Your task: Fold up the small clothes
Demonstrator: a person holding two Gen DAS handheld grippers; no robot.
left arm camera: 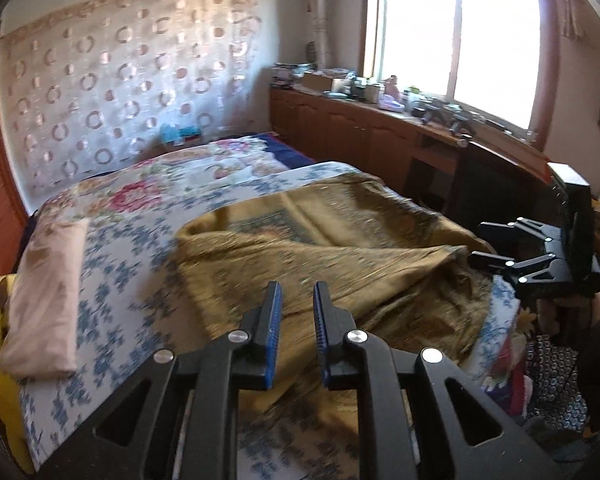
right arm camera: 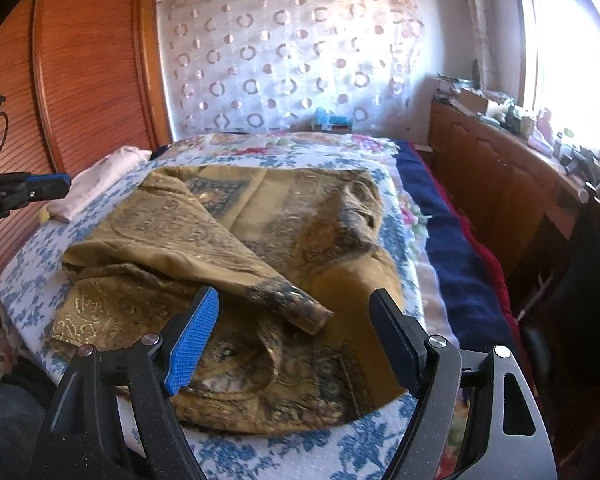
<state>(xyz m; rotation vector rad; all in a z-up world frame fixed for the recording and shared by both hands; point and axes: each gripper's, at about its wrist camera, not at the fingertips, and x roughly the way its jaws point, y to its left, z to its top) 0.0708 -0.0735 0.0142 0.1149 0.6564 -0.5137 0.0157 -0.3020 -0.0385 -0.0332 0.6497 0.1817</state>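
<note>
Left claw (left arm camera: 297, 308) hangs over the near edge of the bed (left arm camera: 112, 264), its jaws a narrow gap apart with nothing between them. The right claw (right arm camera: 294, 320) stands with jaws wide apart above the near end of the garment, also empty.

Item under inspection: a mustard-gold patterned garment (right arm camera: 228, 240), spread across the blue-flowered bedspread in the middle of the bed. It lies partly doubled over, one flap (right arm camera: 204, 240) thrown diagonally across the body, its dark-bordered tip (right arm camera: 300, 308) ending just ahead of the right claw. Another cloth, pale pink and already folded (left arm camera: 44, 296), rests apart at the left edge of the bed.

Assessment: the fabric appears thin, limp and light. It creases freely and will hold no shape when lifted, so one pinch point would likely let it sag and bunch. It does not look slippery or fragile. Recommended holds: the hem or corners, one per claw, taken at single-layer edges. The diagonal flap's tip is the nearest clean edge for the right claw; the left should seek the opposite corner.
</note>
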